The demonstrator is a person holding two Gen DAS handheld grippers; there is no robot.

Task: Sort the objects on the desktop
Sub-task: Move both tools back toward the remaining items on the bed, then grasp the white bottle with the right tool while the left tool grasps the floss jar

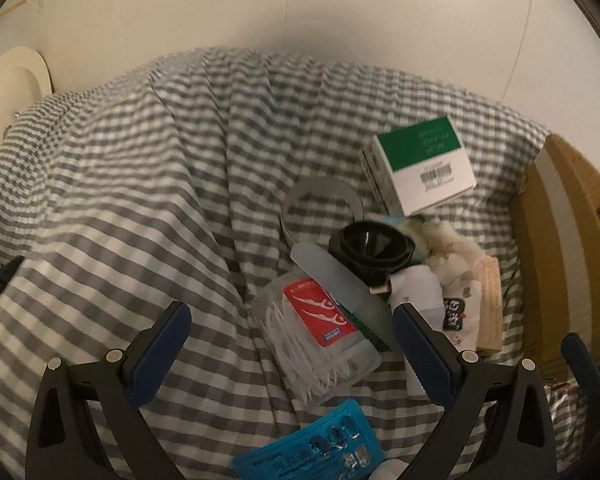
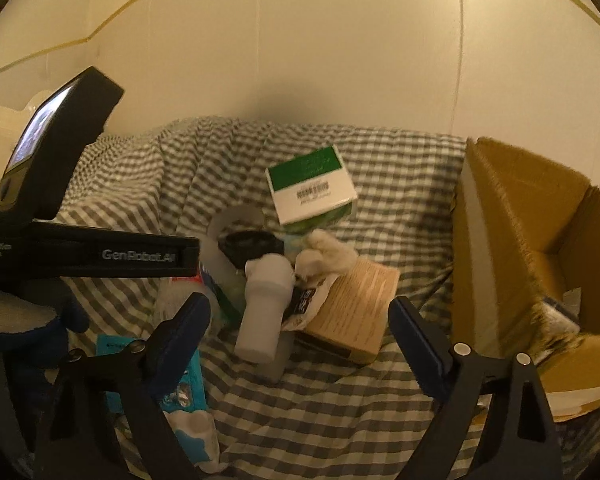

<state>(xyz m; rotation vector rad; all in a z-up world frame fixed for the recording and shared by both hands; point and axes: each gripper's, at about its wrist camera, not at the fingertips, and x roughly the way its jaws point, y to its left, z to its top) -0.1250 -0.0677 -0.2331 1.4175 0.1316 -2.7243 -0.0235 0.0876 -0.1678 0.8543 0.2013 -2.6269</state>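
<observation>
The left gripper (image 1: 292, 332) has its jaws apart over a clear box of floss picks (image 1: 320, 344) lying on the gingham cloth (image 1: 140, 160), its pads clear of the box. The right gripper (image 2: 300, 320) also has its jaws apart, framing a white bottle (image 2: 266, 312) and a tan booklet (image 2: 356, 312) without contact. A green-and-white carton (image 2: 312, 188) sits behind the pile, and an open cardboard box (image 2: 532, 240) stands at the right
</observation>
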